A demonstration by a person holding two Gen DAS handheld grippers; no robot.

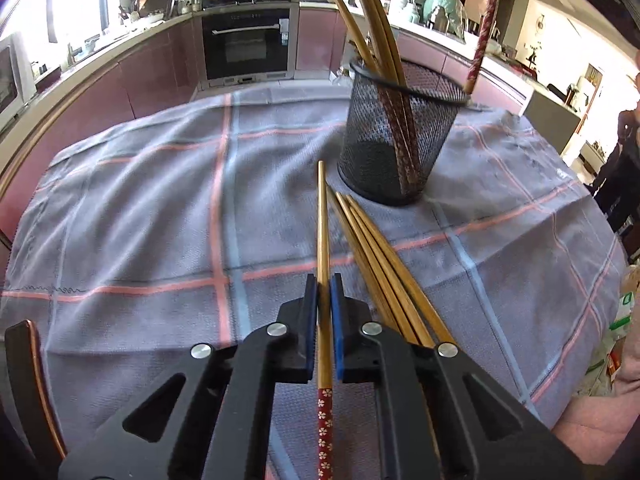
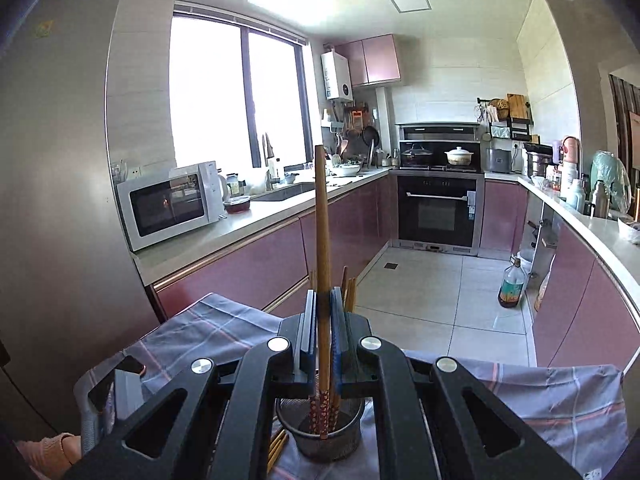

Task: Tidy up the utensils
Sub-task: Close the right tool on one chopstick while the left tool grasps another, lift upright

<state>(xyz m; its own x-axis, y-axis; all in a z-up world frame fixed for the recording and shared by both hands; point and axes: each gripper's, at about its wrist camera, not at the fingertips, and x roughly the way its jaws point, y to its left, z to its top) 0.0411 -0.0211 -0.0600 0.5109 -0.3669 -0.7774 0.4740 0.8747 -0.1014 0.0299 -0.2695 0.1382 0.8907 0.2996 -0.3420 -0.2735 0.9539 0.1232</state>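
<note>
My left gripper (image 1: 324,286) is shut on a wooden chopstick (image 1: 322,232) with a red flowered handle end; it points toward the black mesh cup (image 1: 394,136). Several more chopsticks (image 1: 384,264) lie on the cloth just right of it. The cup holds several upright chopsticks (image 1: 376,28). My right gripper (image 2: 324,300) is shut on another chopstick (image 2: 321,216), held upright above the mesh cup (image 2: 320,436); its red end reaches down into the cup.
A grey plaid cloth (image 1: 160,200) covers the table. Kitchen counters, an oven (image 2: 438,212) and a microwave (image 2: 172,202) lie beyond. A dark chair back (image 1: 28,380) stands at the table's left edge. A person (image 1: 624,160) stands at the right.
</note>
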